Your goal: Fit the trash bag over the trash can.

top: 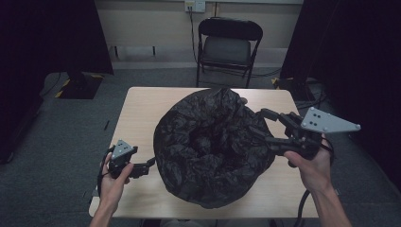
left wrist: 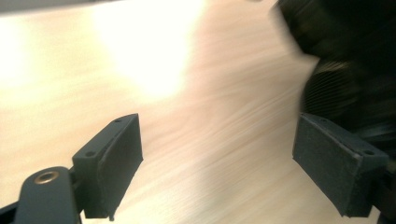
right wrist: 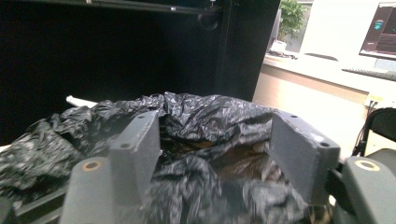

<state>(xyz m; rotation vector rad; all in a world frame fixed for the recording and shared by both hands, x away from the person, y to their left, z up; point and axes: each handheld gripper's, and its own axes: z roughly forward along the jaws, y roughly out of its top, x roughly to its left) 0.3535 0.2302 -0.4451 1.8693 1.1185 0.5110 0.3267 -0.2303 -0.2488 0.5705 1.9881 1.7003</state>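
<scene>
Right gripper: the two black jaws stand apart, with crumpled black film of the bin bag bunched up between them; the film lies against the inner face of the jaw at 9 o'clock, while a gap shows beside the jaw at 3 o'clock, so the pads do not press on it from both sides. In the high view this gripper reaches in from 3 o'clock over the bag's rim, its grey three-cornered plate uppermost, carried by the right hand.

Left gripper: jaws wide apart with nothing between them, bare wood of the table below. The picture is smeared. A dark fold of the bag sits at 2 o'clock, beyond the jaw on that side. In the high view the left gripper lies low at 9 o'clock of the bag, its tips just beside the bag's outer wall; whether they touch it cannot be told. The left hand grips its body.

Bin bag: a large black plastic bag, mouth open upward, standing at the middle of the light wooden table, its rim rolled and rumpled.

Surroundings: a black folding chair at 12 o'clock beyond the table, on grey carpet.
</scene>
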